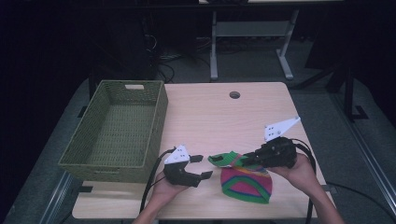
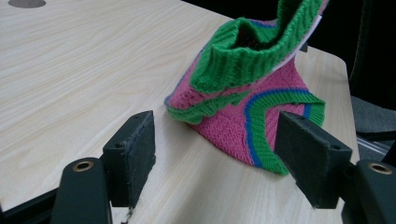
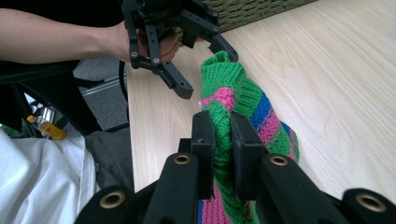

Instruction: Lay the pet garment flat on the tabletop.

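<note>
a: the right gripper (image 3: 223, 140) has its jaws clamped on the ribbed green edge of the knitted hat (image 1: 246, 183), pinching a fold of it and lifting that part off the wood. the left gripper (image 1: 201, 166) has its jaws apart, with nothing between them.

b: where is the hat in the frame?

a: in the high view it lies at the lower centre-right of the table (image 1: 205, 112), near the front edge. the left gripper sits just to its left, its jaws pointing at the raised green cuff but not touching it, as far as the left gripper view shows.

b: so how far along is the work?

a: early, by the look of it. one side of the hat is gripped and raised; the other side is not yet taken. the wicker basket (image 1: 112, 163) at the left of the high view holds nothing, so if the hat is meant to go there, the second grasp, the lift and the move are all left.

b: what is it made of?

a: soft, chunky knit in pink with green and blue bands and a ribbed green cuff, limp and slumping into a dome. the basket is stiff olive weave, rectangular, with a cut-out handle. the tabletop is smooth, pale wood grain.
</note>
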Motion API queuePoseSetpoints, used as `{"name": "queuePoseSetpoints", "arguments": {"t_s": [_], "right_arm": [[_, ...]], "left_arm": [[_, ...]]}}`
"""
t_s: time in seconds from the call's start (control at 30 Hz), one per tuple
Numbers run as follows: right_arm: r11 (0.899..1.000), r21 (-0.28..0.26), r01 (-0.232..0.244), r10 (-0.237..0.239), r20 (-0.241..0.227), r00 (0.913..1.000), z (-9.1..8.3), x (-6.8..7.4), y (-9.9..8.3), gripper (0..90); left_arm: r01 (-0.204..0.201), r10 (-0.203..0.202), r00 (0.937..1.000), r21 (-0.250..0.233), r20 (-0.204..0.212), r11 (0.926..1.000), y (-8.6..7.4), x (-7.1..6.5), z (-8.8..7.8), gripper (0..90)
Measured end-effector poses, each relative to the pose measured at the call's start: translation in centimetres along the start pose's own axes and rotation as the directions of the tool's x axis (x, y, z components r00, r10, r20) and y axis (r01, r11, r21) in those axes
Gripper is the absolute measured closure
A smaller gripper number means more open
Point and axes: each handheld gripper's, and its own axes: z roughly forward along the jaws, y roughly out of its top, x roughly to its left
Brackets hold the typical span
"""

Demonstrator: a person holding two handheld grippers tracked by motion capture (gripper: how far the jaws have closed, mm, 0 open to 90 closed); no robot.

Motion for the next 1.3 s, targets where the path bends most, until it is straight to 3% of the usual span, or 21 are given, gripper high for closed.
{"name": "queuePoseSetpoints", "arguments": {"t_s": [0.13, 0.43, 0.63, 0.8, 0.93, 1.3], "right_arm": [[1.0, -0.001, 0.005, -0.005, -0.002, 1.0, -0.1, 0.0, 0.0, 81.2], [1.0, -0.004, 0.001, -0.001, -0.001, 1.0, -0.4, -0.2, 0.0, 81.2], [1.0, -0.003, 0.001, -0.001, -0.003, 1.0, -0.3, -0.2, 0.1, 81.2], [1.0, -0.006, -0.006, 0.006, -0.002, 1.0, -0.4, -0.4, -0.1, 81.3], [1.0, -0.014, -0.017, 0.017, -0.003, 0.9999, -0.6, -0.7, -0.3, 81.2], [1.0, -0.014, -0.028, 0.028, 0.013, 0.9995, -0.8, -1.0, -0.5, 81.2]], "left_arm": [[0.034, -0.033, 0.9988, -0.01, 0.036, 0.9994, 0.0, 0.3, 0.5, 30.0], [0.011, -0.01, 0.9984, -0.024, 0.056, 0.9996, 0.2, 0.8, 1.6, 32.5], [0.032, -0.032, 0.994, 0.001, 0.104, 0.9995, 0.3, 1.6, 2.7, 38.4], [0.042, -0.041, 0.9904, 0.001, 0.132, 0.9991, 0.0, 2.1, 3.0, 49.3], [0.038, -0.033, 0.9901, -0.034, 0.136, 0.9987, 0.2, 2.0, 2.9, 58.2], [0.037, -0.028, 0.9888, -0.061, 0.147, 0.9975, 0.5, 1.6, 2.3, 72.1]]}}
